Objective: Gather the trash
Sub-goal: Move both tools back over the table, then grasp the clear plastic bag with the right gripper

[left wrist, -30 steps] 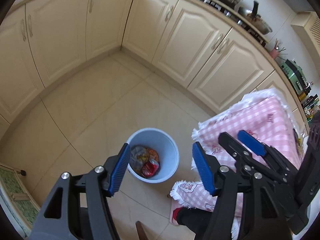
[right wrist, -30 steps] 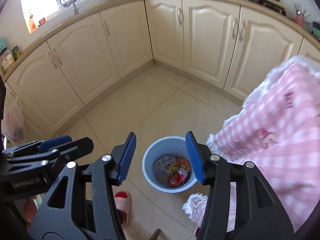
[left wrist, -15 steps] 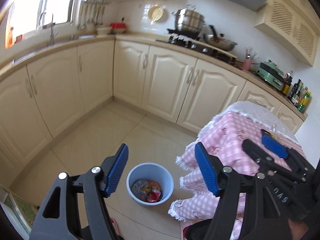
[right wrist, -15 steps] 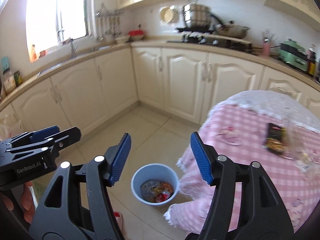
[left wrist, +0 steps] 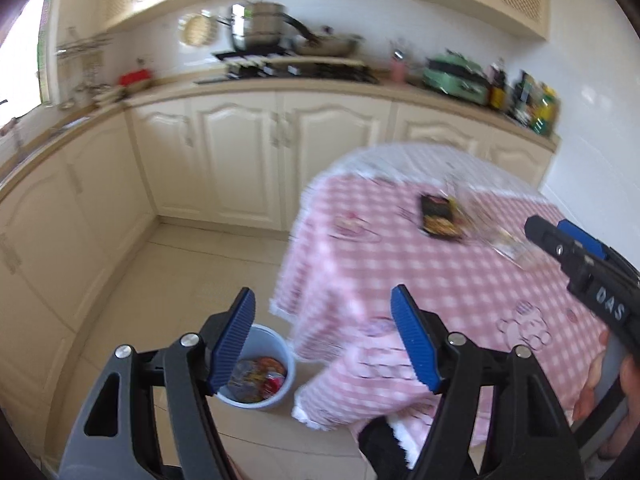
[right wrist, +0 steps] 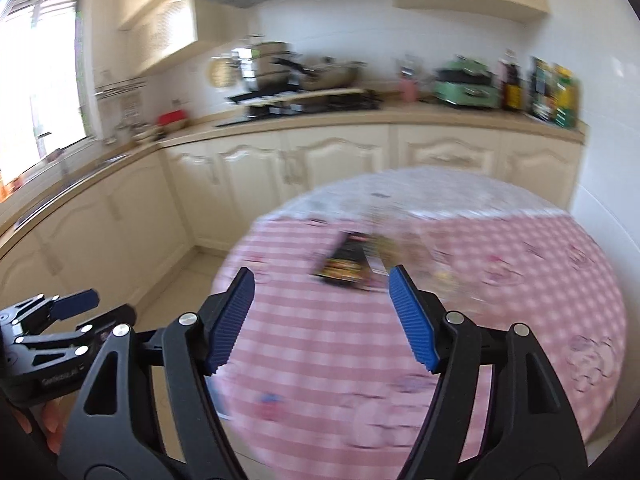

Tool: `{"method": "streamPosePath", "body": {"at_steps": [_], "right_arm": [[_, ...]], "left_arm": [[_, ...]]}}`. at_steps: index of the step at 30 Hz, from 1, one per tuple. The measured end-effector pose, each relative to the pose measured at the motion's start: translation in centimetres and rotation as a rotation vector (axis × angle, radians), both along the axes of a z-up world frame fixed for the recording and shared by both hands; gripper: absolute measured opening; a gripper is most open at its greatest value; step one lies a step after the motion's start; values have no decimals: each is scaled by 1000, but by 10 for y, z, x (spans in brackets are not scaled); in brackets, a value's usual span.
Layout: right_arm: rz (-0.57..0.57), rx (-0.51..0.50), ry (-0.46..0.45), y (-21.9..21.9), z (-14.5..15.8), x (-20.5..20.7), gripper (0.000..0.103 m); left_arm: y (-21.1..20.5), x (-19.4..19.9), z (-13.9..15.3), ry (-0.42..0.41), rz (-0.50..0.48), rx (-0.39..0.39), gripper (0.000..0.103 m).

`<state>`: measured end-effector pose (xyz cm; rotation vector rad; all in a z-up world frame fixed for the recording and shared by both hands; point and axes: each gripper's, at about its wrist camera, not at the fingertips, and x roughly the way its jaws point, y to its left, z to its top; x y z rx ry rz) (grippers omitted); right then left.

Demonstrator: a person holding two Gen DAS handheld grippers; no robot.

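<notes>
Blurring, perhaps clear wrappers (left wrist: 506, 240) tabletop.

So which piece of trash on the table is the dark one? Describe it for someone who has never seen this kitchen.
Find the round table with the pink checked cloth. Toward its far side lies a flat black snack wrapper with yellow and red print. The clear crumpled plastic beside it is see-through; the wrapper is the only dark thing there.
</notes>
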<state>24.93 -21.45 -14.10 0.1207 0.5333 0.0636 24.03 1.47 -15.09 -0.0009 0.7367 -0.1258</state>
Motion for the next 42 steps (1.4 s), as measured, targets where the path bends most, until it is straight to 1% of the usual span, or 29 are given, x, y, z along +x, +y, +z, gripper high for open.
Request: {"method": "streamPosePath", "body": {"at_steps": [4, 6, 8, 10, 13, 14, 15, 16, 17, 18, 21, 22, 24, 25, 26, 27, 29, 30, 31, 33, 35, 38, 40, 42], "right_arm": [[-89, 15, 87, -43, -22, 13, 72], [-112, 30, 139, -57, -34, 22, 73], [-111, 48, 159, -64, -40, 27, 73], [-95, 51, 170, -69, -41, 38, 73], [-69, 40, 166, -70, -34, 57, 73], [-54, 39, 176, -70, -31, 65, 74], [-25, 43, 211, -71, -31, 78, 81], [-2, 51, 233, -71, -32, 84, 82], [16, 69, 264, -74, -37, 93, 82], [9, 75, 304, -77, -44, 101, 82], [27, 90, 363, -77, -61, 109, 82], [41, 87, 368, -75, -66, 108, 82], [64, 35, 354, -66, -67, 105, 82], [85, 27, 350, -63, -67, 103, 79], [115, 28, 348, -60, -67, 102, 61], [118, 11, 348, -57, -67, 101, 39], [123, -5, 347, -55, -68, 101, 29], [137, 10, 348, -55, -69, 101, 11], [151, 22, 347, -55, -69, 101, 11], [167, 34, 335, -54, -68, 102, 5], [153, 34, 301, -57, -62, 97, 3], [82, 44, 253, -76, -54, 96, 2], [18, 60, 236, -95, -52, 96, 2], [-23, 66, 230, -109, -52, 96, 2]], "left_arm": [[-31, 14, -17, 51, -71, -4, 69], [-42, 22, -23, 81, -94, -17, 69], [-49, 31, -30, 107, -102, -39, 69], [-53, 38, -34, 118, -100, -40, 69], [-54, 51, -37, 130, -91, -35, 69], [-54, 54, -38, 131, -89, -36, 69], [-53, 58, -37, 133, -84, -38, 69], [-53, 61, -36, 133, -79, -40, 69], [-52, 64, -35, 133, -73, -43, 69], [-51, 67, -35, 135, -67, -47, 69], [-49, 74, -36, 138, -64, -63, 69], [-50, 76, -37, 142, -65, -65, 69], [-50, 80, -39, 151, -66, -67, 69], [-51, 83, -41, 156, -66, -69, 69], [-53, 85, -42, 161, -67, -69, 69], [-53, 86, -43, 163, -69, -69, 69], [-56, 90, -43, 164, -72, -70, 69], [-58, 92, -42, 164, -74, -71, 69], [-60, 94, -42, 161, -79, -73, 69], [-65, 99, -40, 153, -90, -76, 69], [-72, 108, -39, 145, -111, -80, 69], [-84, 119, -39, 149, -137, -79, 69], [-94, 129, -41, 157, -154, -73, 69], [-106, 138, -43, 163, -176, -56, 69]]}}
